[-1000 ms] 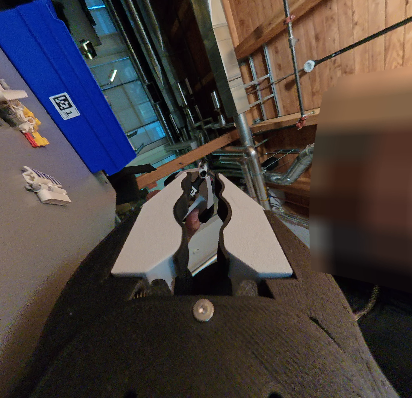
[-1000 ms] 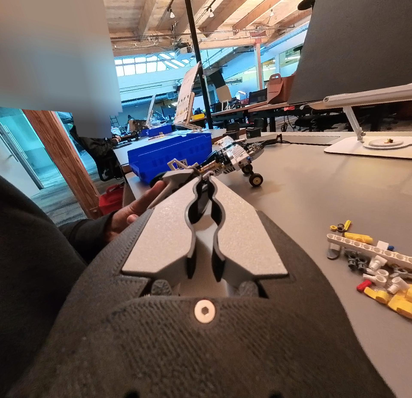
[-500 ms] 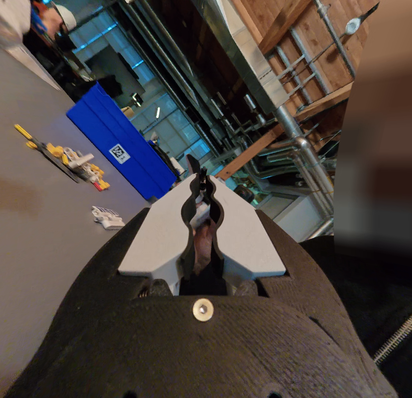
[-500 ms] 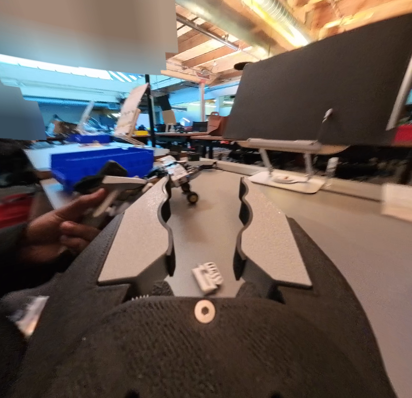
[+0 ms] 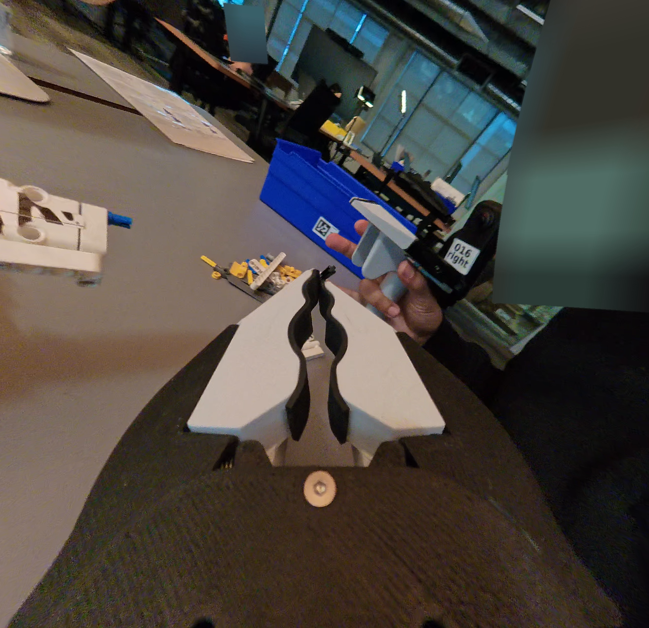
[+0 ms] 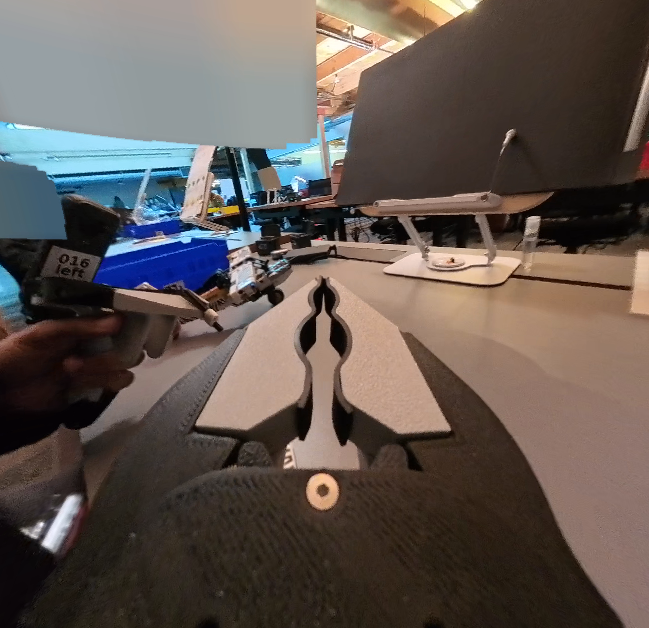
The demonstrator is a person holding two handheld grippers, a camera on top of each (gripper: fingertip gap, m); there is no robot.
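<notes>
Pinching a small black-tipped pin (image 5: 328, 269) at their very tips, the left tongs (image 5: 321, 277) hovered above the table (image 5: 158, 196), just short of the pile of yellow and white parts (image 5: 260, 272), while the right tongs (image 6: 323, 281) stood clenched on nothing, the wheeled brick model (image 6: 246, 277) to their left.

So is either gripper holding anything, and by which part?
The left gripper pinches a small peg, white collar with a dark tip, at its fingertips; the tip pokes out. The right gripper is shut on nothing.
</notes>
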